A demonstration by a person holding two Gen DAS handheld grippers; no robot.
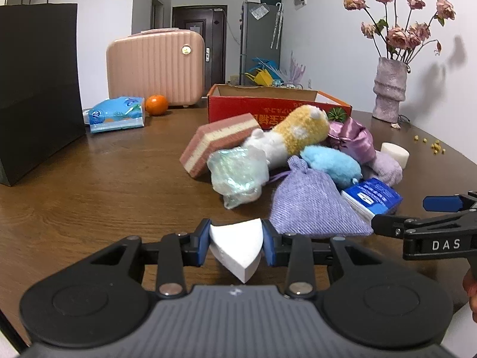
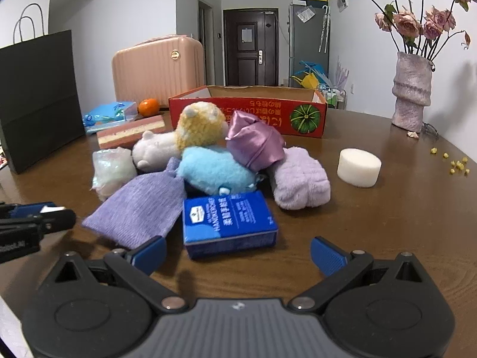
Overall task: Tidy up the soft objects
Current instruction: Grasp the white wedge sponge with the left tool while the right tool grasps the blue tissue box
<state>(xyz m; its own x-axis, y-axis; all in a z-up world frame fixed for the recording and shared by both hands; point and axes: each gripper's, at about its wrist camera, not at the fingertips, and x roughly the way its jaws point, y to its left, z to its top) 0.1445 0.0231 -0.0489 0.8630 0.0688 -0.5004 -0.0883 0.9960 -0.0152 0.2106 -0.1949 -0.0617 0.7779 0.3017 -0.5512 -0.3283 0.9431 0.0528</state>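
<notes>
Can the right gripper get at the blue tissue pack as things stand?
Probably yes: the right gripper is open, and the blue tissue pack lies just ahead of it at the pile's near edge, nothing on top.

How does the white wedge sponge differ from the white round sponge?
The white wedge sponge is a pointed, teardrop-like block; the white round sponge is a short cylinder. The wedge is clamped between the left claw pads; the round one sits free on the table, right of the pile. Both are plain white foam.
</notes>
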